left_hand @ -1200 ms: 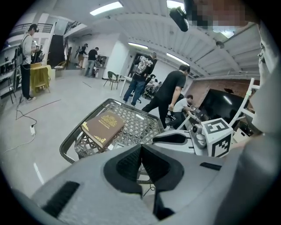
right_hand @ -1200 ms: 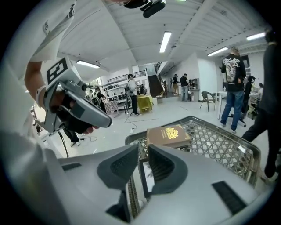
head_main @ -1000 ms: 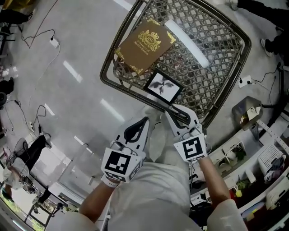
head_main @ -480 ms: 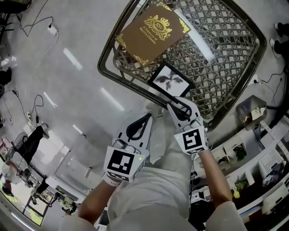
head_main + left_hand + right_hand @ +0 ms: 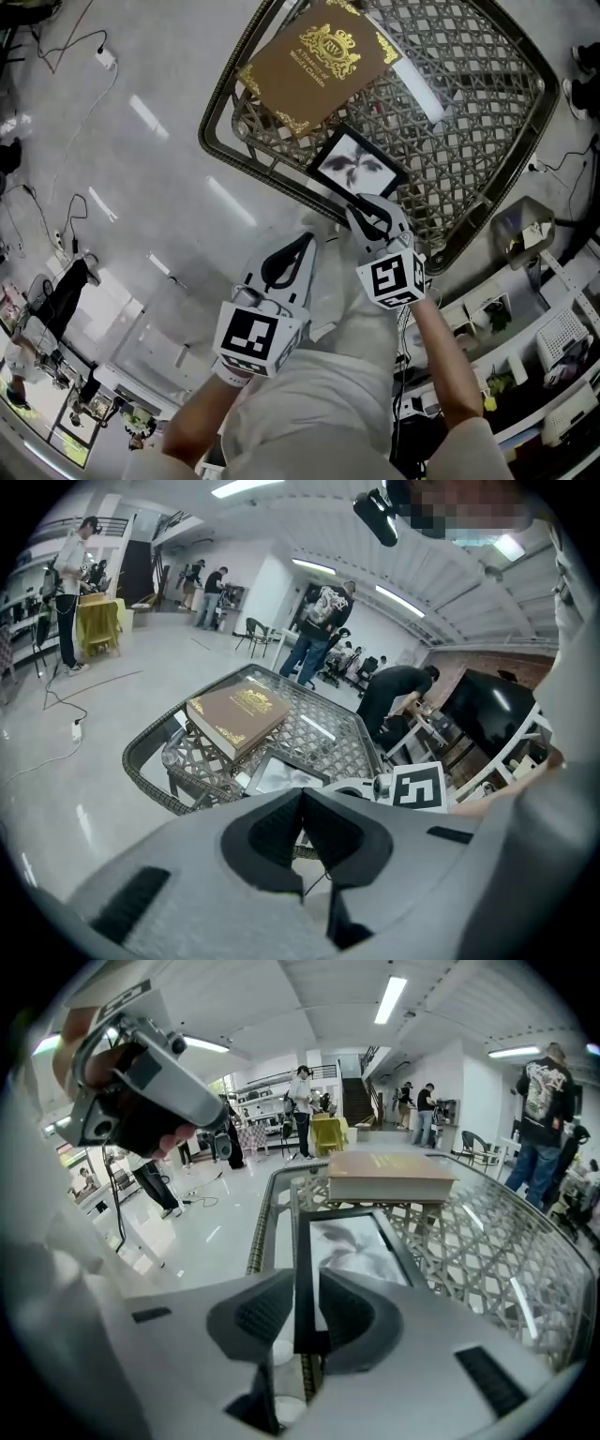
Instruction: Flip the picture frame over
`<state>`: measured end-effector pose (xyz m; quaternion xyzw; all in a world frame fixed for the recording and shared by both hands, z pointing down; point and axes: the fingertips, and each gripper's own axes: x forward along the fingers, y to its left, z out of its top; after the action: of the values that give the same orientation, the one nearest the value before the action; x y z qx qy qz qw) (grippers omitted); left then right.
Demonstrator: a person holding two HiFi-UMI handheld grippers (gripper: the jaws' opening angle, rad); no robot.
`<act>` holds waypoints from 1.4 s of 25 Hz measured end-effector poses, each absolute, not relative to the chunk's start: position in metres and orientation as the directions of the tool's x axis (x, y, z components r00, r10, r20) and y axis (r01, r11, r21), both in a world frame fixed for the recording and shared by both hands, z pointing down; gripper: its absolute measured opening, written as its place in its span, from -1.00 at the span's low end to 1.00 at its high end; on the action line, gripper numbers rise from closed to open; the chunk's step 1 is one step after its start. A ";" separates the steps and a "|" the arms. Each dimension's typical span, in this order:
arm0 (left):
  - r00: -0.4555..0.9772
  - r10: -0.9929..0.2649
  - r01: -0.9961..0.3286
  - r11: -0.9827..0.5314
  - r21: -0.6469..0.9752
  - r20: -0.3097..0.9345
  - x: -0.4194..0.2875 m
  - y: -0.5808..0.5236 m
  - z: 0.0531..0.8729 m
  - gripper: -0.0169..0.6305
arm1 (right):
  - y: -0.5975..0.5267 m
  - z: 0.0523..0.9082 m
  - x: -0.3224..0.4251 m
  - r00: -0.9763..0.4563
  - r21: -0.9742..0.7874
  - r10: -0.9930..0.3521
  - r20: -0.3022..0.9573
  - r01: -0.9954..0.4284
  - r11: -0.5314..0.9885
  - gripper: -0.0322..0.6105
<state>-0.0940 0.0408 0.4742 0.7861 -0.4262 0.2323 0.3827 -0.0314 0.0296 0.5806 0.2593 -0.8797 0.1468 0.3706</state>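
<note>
The right gripper's (image 5: 302, 1290) jaws stand closed on the near rim of the black-rimmed rectangular picture frame (image 5: 352, 1239) with a black-and-white leaf print. The left gripper (image 5: 302, 801) has its jaws pressed together on nothing and hangs short of the table edge. The frame (image 5: 356, 167) lies print-side up, flat or nearly so, at the near edge of the dark wicker-lattice table (image 5: 469, 122), just beside a brown hardback book with gold ornament (image 5: 314, 61); judged from this, the grasp is made but the lift and turn-over remain to be done.
</note>
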 end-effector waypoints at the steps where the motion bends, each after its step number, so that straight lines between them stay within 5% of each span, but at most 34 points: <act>1: 0.529 -0.492 -0.848 -0.346 0.402 0.692 -0.095 0.040 0.475 -0.87 | 0.031 0.584 -0.032 -0.587 -0.067 -0.339 0.735 -0.561 0.825 -0.60; 19: 0.526 -0.478 -0.847 -0.363 0.388 0.703 -0.096 0.045 0.477 -0.87 | 0.032 0.592 -0.035 -0.574 -0.072 -0.317 0.755 -0.553 0.830 -0.67; 35: 0.520 -0.495 -0.851 -0.367 0.375 0.696 -0.096 0.039 0.467 -0.87 | 0.039 0.555 -0.036 -0.722 -0.377 -0.257 0.642 -0.589 0.715 -0.67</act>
<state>-0.0961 0.0394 0.4670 0.7905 -0.4256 0.2421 0.3678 -0.0361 0.0387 0.5554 0.2398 -0.8811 0.2914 0.2851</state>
